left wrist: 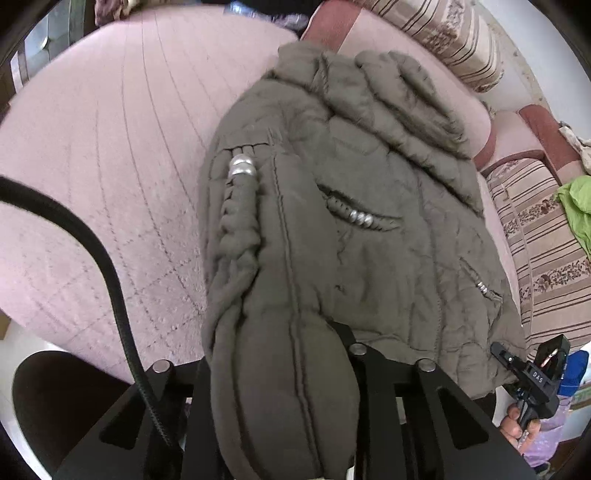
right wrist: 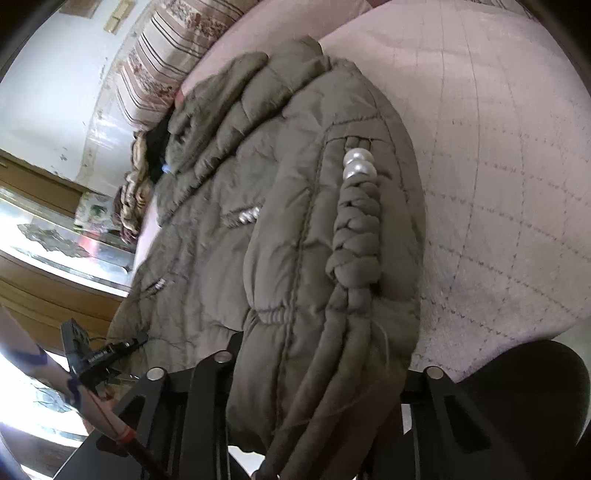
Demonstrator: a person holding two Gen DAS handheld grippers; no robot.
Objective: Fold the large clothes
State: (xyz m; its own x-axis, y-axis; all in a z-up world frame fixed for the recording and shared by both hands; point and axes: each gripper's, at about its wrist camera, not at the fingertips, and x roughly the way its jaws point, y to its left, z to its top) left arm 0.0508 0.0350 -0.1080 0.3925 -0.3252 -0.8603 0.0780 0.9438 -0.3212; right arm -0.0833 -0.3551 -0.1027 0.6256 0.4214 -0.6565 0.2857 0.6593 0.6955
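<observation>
An olive padded jacket (left wrist: 369,206) with pearl beads (left wrist: 242,166) and a braided trim lies on a pink quilted bed cover (left wrist: 110,166). My left gripper (left wrist: 280,373) is shut on a thick padded fold of its near end, which bulges between the black fingers (left wrist: 347,336). At the lower right a hand holds my right gripper (left wrist: 517,365) at the jacket's corner. In the right wrist view the jacket (right wrist: 258,192) fills the middle, and my right gripper (right wrist: 317,373) is shut on its bunched near edge. My left gripper (right wrist: 110,350) shows at the lower left beside the hem.
Striped cushions (left wrist: 443,33) line the far side of the bed, with a green cloth (left wrist: 576,206) on one. A black round seat (left wrist: 55,398) stands at the near edge. A black cable (left wrist: 110,266) arcs over the cover. A wooden cabinet (right wrist: 44,288) stands on the left.
</observation>
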